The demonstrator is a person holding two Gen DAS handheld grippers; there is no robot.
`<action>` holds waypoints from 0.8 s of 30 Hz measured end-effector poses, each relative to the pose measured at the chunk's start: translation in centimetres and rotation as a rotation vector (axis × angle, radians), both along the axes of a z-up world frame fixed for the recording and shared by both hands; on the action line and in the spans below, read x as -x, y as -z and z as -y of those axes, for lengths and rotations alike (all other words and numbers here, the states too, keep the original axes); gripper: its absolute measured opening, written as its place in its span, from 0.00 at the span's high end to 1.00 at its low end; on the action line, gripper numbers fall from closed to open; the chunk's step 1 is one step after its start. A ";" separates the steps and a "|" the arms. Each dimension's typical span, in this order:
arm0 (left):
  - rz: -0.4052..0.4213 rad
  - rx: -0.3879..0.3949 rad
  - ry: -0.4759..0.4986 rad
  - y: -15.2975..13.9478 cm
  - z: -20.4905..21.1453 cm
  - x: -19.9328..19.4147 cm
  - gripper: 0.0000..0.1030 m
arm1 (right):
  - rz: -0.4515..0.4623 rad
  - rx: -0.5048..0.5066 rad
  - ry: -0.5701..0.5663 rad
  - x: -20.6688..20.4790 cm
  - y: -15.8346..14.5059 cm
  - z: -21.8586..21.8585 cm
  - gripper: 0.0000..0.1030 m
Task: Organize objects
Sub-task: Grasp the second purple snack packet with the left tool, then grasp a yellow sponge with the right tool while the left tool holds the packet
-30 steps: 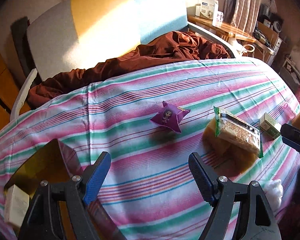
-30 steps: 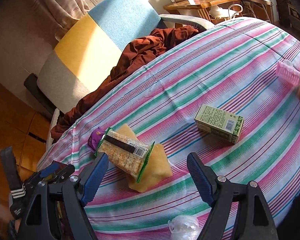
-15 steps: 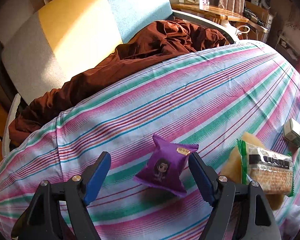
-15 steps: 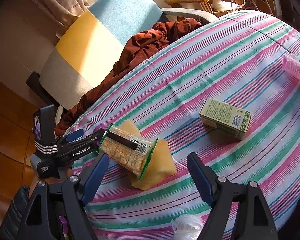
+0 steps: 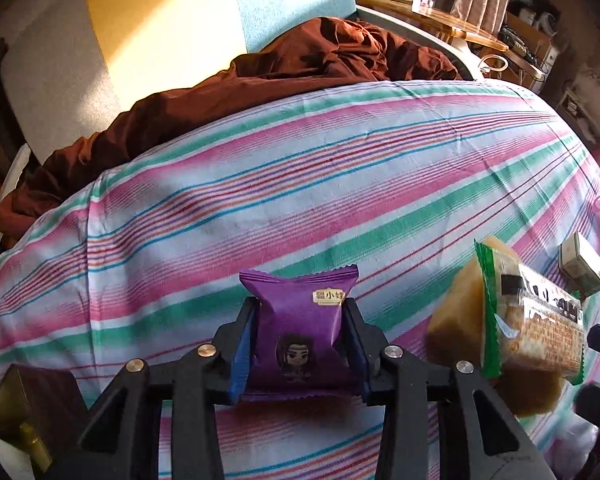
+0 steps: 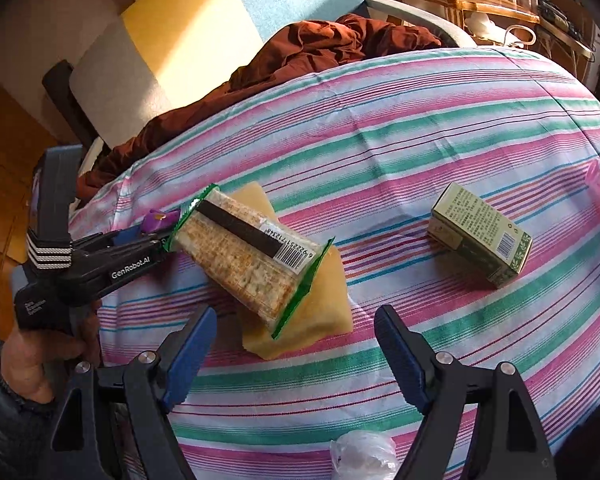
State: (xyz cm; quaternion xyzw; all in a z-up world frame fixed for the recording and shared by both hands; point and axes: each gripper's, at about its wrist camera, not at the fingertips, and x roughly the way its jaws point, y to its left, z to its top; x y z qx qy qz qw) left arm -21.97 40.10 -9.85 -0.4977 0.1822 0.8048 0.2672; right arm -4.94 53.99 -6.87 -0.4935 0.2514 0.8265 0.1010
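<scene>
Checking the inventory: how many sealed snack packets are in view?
2. The purple snack packet sits clamped in the left gripper; the cracker packet lies on a yellow sponge. Others may be out of view.

Cracker pack (image 6: 246, 258) lies on sponge (image 6: 320, 312), box (image 6: 480, 234) rightward.

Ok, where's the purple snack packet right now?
The purple snack packet sits clamped between the left gripper fingers in the left wrist view, over the striped cloth, left of the cracker pack.

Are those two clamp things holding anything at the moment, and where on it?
The left gripper pinches the purple snack packet by its two side edges. The right gripper is open, holding nothing.
</scene>
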 end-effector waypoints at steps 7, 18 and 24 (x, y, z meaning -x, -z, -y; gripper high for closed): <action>0.013 -0.004 -0.004 0.1 2.2 -4.0 0.63 | 0.093 -0.083 -0.026 0.9 1.4 0.4 0.19; 0.019 -0.068 0.026 -0.2 4.4 -12.6 0.64 | 0.084 -0.155 -0.092 1.6 1.4 1.5 0.25; -0.002 -0.112 0.065 -0.1 5.6 -17.4 0.64 | 0.025 0.032 -0.110 0.6 0.9 0.8 0.44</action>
